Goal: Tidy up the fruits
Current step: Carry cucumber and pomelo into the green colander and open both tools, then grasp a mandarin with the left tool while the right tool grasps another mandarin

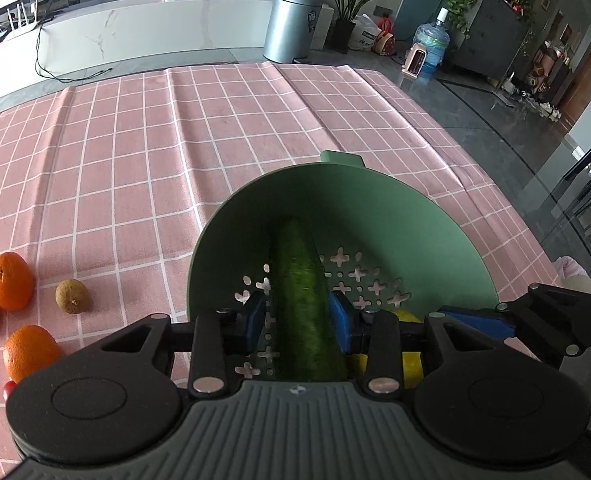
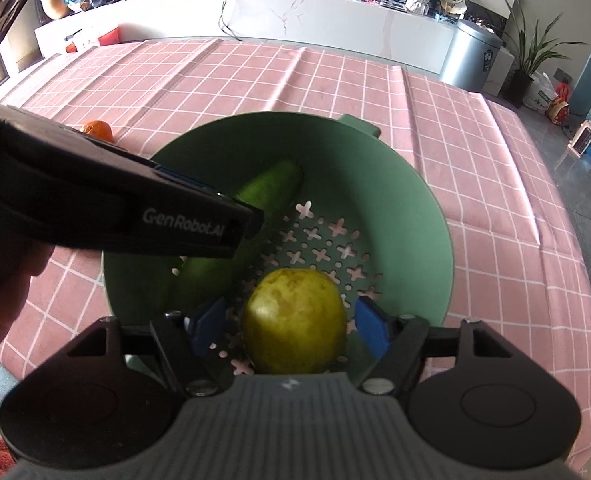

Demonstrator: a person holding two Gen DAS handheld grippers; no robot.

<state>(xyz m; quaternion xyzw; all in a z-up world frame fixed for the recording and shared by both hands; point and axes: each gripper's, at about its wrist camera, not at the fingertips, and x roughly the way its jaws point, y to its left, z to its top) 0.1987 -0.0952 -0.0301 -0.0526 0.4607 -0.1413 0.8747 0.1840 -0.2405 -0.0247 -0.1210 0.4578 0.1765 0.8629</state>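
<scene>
Oranges [image 1: 9, 286] and kiwi [image 1: 72, 296] beside colander [image 1: 395, 216], both grippers released over cucumber [image 1: 301, 292], pear [image 2: 295, 320].

3 oranges [image 1: 9, 280], 1 kiwi [image 1: 72, 296] on cloth; 1 cucumber [image 1: 303, 300], 1 pear [image 2: 295, 320] in 1 green colander [image 2: 395, 200].

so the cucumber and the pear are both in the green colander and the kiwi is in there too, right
Not quite. The cucumber and pear are in the green colander, but the kiwi is not: the left wrist view shows it on the pink checked tablecloth, beside the oranges.
</scene>
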